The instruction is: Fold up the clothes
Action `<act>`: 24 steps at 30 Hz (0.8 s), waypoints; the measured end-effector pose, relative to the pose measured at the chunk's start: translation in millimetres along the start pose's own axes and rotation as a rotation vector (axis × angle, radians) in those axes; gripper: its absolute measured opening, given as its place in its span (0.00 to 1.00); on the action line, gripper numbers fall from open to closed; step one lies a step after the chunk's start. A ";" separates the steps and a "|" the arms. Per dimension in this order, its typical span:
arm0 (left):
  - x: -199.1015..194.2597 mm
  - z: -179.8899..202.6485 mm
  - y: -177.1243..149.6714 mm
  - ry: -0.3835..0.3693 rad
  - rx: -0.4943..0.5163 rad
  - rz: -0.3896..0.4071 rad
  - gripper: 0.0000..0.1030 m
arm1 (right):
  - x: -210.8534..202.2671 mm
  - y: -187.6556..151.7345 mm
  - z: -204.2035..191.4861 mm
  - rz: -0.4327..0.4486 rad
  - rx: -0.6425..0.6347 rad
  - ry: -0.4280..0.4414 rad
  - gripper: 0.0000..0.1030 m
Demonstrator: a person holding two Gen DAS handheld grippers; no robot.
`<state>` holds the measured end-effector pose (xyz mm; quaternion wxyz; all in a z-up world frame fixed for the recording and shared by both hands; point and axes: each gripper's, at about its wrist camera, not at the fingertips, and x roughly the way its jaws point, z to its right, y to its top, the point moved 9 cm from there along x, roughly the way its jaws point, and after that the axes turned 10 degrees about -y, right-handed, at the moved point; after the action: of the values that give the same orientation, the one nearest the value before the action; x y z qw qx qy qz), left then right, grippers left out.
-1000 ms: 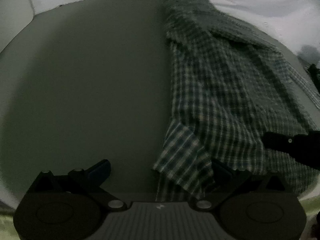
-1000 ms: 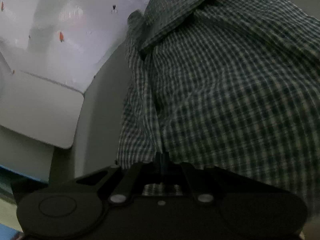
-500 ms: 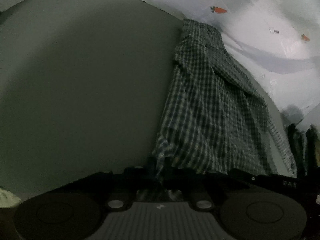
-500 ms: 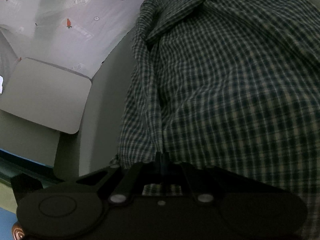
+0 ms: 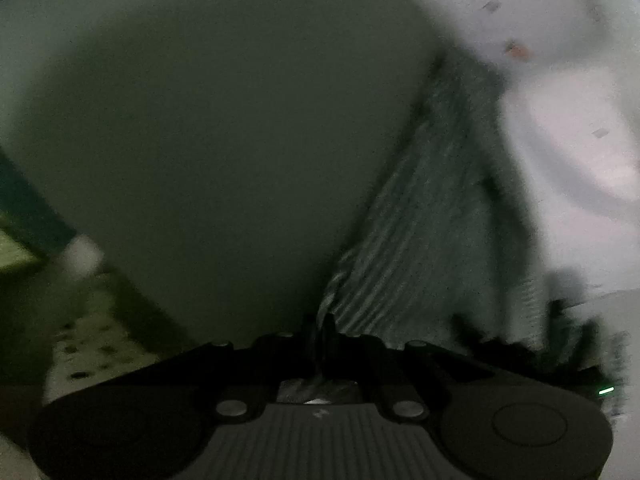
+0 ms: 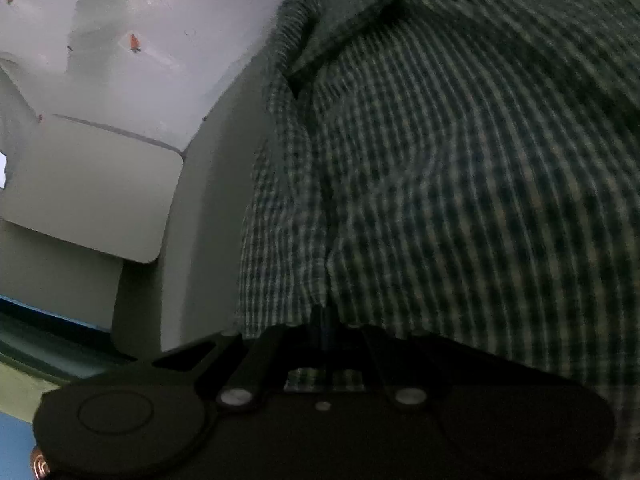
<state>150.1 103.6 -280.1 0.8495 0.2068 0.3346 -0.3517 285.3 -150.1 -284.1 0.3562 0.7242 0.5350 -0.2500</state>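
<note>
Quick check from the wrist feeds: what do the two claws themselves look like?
Both are matte black. The left claw has round discs either side, two silver screws, a grey ribbed centre panel. The right claw has matching discs and screws, a plain black centre.

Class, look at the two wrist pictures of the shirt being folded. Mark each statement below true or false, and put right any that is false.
1. The left gripper is shut on the checked shirt. True.
2. The right gripper stands wide open above the shirt. False: it is shut on the shirt's edge.
3. The shirt is plain red. False: it is checked in dark green and white.
4. A white sheet with small orange marks lies beyond the shirt. True.
</note>
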 end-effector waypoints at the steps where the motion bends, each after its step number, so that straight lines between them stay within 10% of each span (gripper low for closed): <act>1: 3.4 -4.6 -4.0 0.022 -0.005 -0.021 0.03 | 0.7 -0.1 2.1 -0.008 0.015 0.001 0.00; 8: 1.5 -7.5 -9.2 0.064 0.009 -0.103 0.08 | 4.4 2.1 10.2 -0.046 0.062 -0.008 0.02; 24: -26.8 33.4 57.7 0.027 0.018 0.065 0.31 | -18.4 28.5 41.1 -0.016 0.202 -0.058 0.07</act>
<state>192.5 134.8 -231.2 0.8541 0.2297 0.3358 -0.3239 307.6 -198.2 -288.9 0.2947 0.7444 0.5025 -0.3262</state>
